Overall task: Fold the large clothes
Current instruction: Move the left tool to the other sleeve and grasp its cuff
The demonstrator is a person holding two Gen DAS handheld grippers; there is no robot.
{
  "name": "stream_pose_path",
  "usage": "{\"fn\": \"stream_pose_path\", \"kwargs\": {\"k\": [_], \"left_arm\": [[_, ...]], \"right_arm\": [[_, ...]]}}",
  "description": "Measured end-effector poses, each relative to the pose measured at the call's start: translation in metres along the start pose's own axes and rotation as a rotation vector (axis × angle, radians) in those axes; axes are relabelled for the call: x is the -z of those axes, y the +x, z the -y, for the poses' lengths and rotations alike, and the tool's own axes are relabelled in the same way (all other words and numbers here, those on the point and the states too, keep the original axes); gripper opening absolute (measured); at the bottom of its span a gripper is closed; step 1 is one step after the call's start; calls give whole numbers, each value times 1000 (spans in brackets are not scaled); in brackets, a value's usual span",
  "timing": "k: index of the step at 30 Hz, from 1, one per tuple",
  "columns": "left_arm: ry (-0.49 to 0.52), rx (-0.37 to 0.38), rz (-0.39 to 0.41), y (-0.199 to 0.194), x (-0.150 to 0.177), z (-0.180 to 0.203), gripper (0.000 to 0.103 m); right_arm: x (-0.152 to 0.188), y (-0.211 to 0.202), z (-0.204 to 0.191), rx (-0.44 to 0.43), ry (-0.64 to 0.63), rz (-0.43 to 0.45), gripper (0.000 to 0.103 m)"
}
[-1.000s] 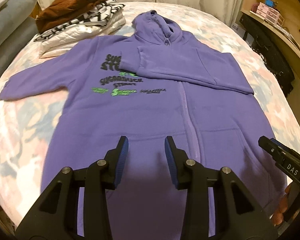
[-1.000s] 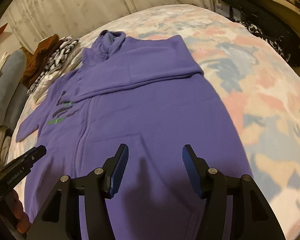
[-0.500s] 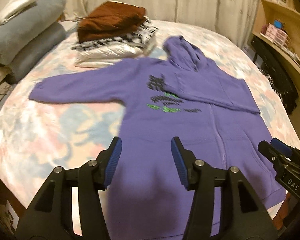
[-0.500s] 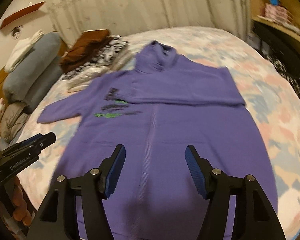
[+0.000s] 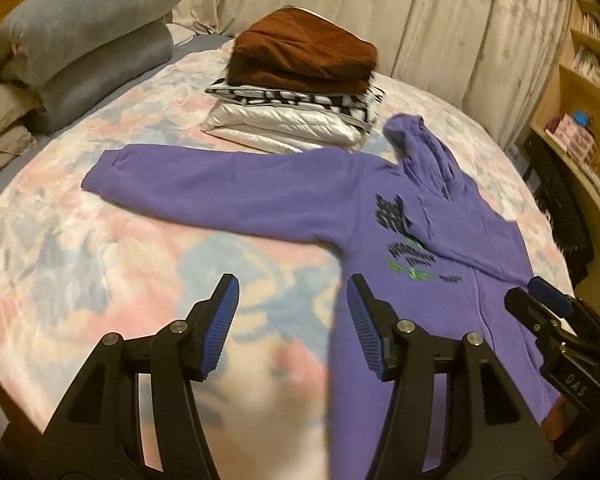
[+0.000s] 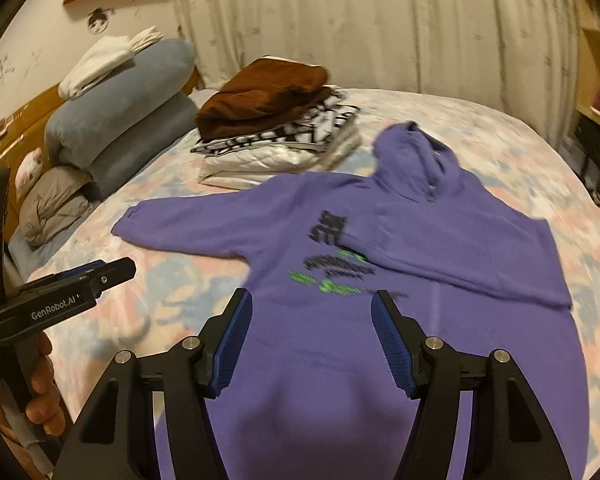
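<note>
Black left tool [image 6: 112, 270] reads "GenRobot.AI"; hoodie [image 6: 340, 360] lettering perhaps "Street".

left black gripper body [image 6: 56, 300]: "GenRobot.AI"
right black gripper body [image 5: 572, 384]: "DAS"
purple zip hoodie [image 6: 340, 272]: chest print blurred, unreadable

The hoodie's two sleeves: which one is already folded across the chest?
The sleeve on the picture's right lies across the chest of the purple hoodie. The other sleeve lies stretched out on the bedspread.
</note>
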State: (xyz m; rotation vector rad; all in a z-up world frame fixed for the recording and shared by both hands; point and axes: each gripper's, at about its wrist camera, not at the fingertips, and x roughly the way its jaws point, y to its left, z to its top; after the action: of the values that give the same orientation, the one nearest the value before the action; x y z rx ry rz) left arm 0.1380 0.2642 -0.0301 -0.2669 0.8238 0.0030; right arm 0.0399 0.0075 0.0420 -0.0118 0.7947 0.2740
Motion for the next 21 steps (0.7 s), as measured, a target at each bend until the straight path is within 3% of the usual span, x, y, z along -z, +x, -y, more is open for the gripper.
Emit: {"fn": "stream_pose_path", "kwargs": {"k": [7,12,21], "left_arm": [[-157,71,-17,59,-29,-95,53],[-311,70,-35,102,-45,-163,53],[-446,35,-83,168,-65,-235,53]], "right_arm": [[-39,85,-36,-50,-61,-3,44],[-73,167,-61,-96,-77,-31,38],[-106,298,-86,-123,-68,-138,33]]}}
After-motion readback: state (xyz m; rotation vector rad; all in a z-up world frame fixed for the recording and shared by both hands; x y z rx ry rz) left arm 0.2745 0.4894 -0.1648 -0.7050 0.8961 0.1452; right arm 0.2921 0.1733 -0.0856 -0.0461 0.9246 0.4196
